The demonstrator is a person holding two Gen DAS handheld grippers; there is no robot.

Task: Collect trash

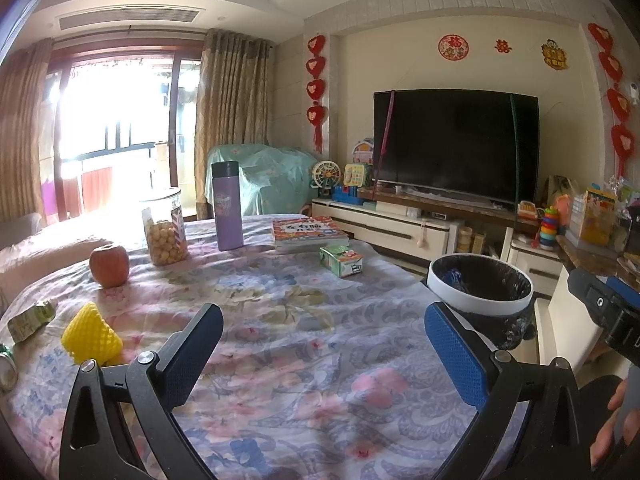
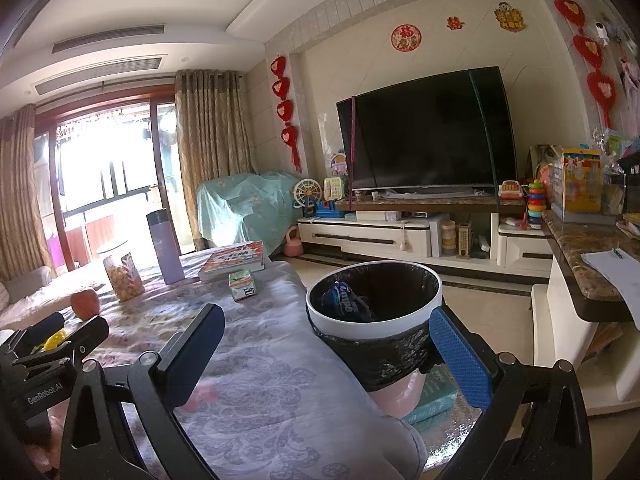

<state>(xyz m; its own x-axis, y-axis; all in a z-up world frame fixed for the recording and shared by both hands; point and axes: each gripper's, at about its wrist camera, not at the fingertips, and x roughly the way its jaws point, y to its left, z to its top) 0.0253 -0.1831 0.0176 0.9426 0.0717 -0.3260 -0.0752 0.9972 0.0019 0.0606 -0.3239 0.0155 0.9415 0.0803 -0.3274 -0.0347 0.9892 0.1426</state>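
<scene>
Fingers of both grippers, left gripper (image 1: 324, 344) and right gripper (image 2: 328, 350), spread empty; approach yellow foam net (image 1: 91, 336) low, then carry to bin (image 2: 374, 304).

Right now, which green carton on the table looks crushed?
The green carton at the table's left edge, beside the yellow foam net. The other carton, by the book, keeps its box shape.

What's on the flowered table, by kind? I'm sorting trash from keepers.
Food: 2, apple, snack jar
Keepers: 2, purple flask, books
Likely trash: 4, yellow foam net, crumpled carton, can, green carton
Total: 8
</scene>
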